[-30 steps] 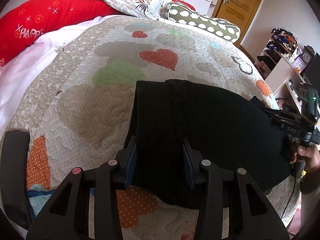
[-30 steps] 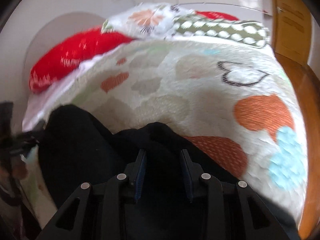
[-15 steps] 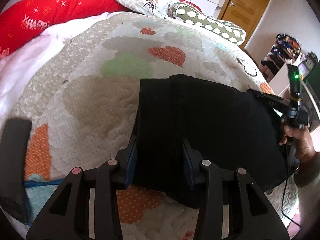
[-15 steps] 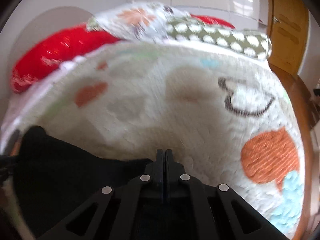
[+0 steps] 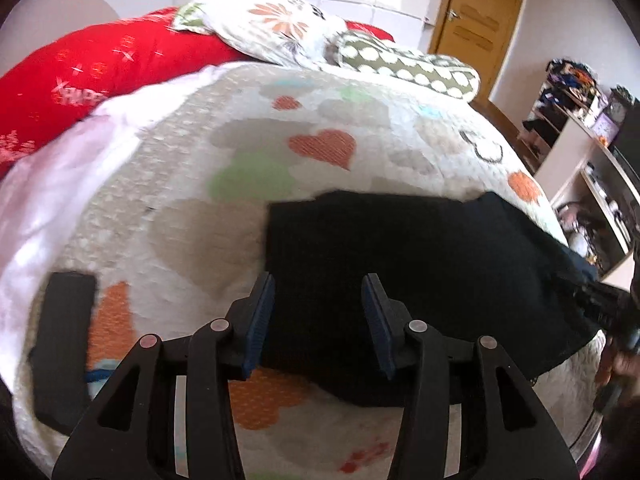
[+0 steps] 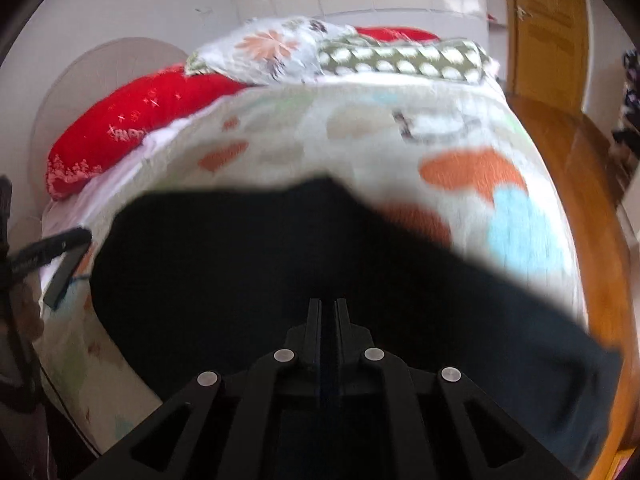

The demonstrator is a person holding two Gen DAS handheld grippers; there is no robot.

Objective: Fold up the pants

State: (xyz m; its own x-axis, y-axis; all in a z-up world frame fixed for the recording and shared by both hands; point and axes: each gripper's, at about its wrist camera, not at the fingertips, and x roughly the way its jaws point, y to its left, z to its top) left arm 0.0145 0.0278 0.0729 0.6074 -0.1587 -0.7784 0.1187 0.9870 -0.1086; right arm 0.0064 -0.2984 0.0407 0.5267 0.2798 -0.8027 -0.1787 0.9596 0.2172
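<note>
Black pants (image 5: 420, 260) lie folded on the heart-patterned quilt (image 5: 248, 128). My left gripper (image 5: 318, 308) hovers over their near left edge. Its jaws are opening, the blue pads (image 5: 262, 312) stand apart and do not press the cloth. At the right edge of the left wrist view, my right gripper (image 5: 592, 300) pulls the pants' right end up toward itself. In the right wrist view my right gripper (image 6: 328, 312) is shut on the pants (image 6: 240, 260), and dark cloth spreads around and beneath its fingers.
A flat black slab (image 5: 64, 344) lies on the quilt at the near left. Red (image 5: 100, 68), floral (image 5: 276, 28) and green dotted (image 5: 408, 68) pillows line the headboard. The wooden bed frame (image 6: 592, 200), a door (image 5: 476, 20) and cluttered shelves (image 5: 580, 128) are to the right.
My right gripper closed from a gap to shut and swung back over the pants, dragging cloth with it. My left gripper lifted a little and its pads spread slightly wider.
</note>
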